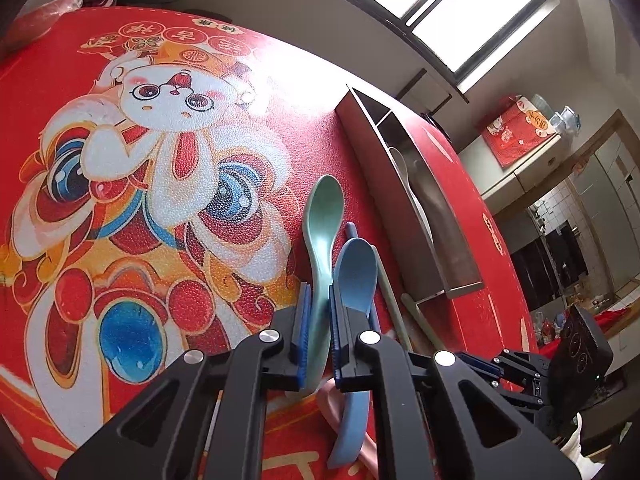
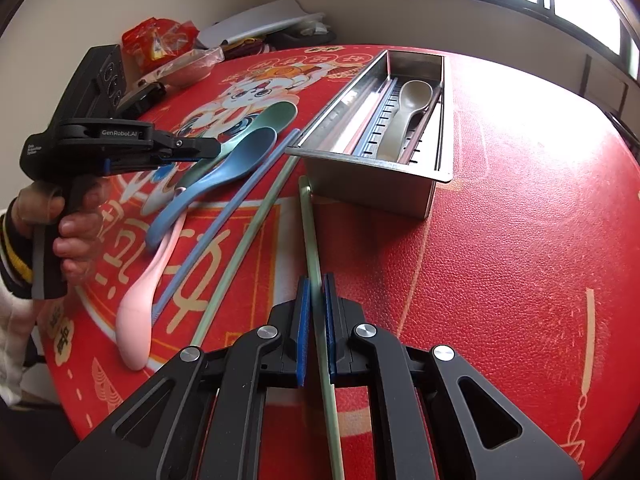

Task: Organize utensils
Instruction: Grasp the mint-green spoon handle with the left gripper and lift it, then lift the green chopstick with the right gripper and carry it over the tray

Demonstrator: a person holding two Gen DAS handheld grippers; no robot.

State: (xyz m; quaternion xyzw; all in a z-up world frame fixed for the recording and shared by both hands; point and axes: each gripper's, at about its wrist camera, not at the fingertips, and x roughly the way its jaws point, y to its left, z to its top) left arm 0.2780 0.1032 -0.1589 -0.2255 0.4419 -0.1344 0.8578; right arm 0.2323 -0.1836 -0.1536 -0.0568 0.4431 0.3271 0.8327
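My left gripper (image 1: 319,320) is shut on the handle of a green spoon (image 1: 324,208), whose bowl points away over the red tablecloth. A blue spoon (image 1: 354,272) lies just right of it, over a pink spoon (image 2: 144,300). My right gripper (image 2: 318,304) is shut on a pale green chopstick (image 2: 310,232) that points at the near end of the metal utensil tray (image 2: 372,172). A second green chopstick (image 2: 256,224) and a blue chopstick (image 2: 240,204) lie on the cloth between the two grippers. Inside the tray lies a beige spoon (image 2: 408,108) beside several chopsticks.
A person's hand (image 2: 76,232) holds the left gripper's handle at the table's left edge. A plastic bowl (image 2: 192,70), red packets (image 2: 156,40) and papers crowd the far left of the round table. A wall and window lie behind.
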